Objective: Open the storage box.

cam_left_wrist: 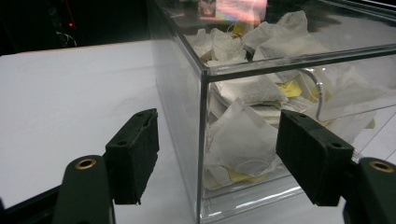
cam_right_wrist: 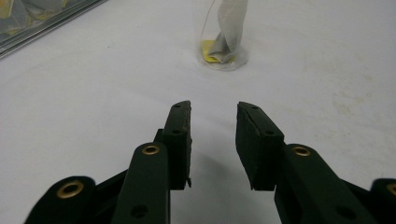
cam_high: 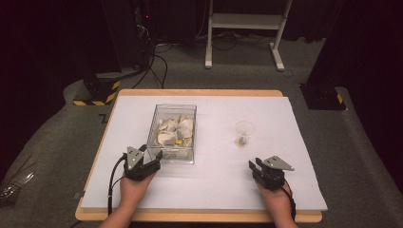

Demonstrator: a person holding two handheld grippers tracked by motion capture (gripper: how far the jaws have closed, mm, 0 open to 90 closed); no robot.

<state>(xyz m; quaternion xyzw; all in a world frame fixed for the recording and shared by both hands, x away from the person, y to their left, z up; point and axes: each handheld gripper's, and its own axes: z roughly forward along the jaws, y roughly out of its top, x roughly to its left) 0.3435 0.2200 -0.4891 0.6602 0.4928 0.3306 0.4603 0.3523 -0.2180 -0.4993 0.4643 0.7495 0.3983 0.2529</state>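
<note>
Teabag box (cam_high: 172, 133) corner stands between left gripper's (cam_high: 144, 161) jaws.

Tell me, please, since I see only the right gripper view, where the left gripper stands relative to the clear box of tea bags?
Observer: The left gripper is at the clear box's near left corner, jaws open astride the corner edge.
Operator: Does it hold a tea bag?
Observer: No; the tea bags lie inside, behind the wall.
Operator: How full is the box?
Observer: The high view shows bags covering its floor, piled unevenly.
</note>
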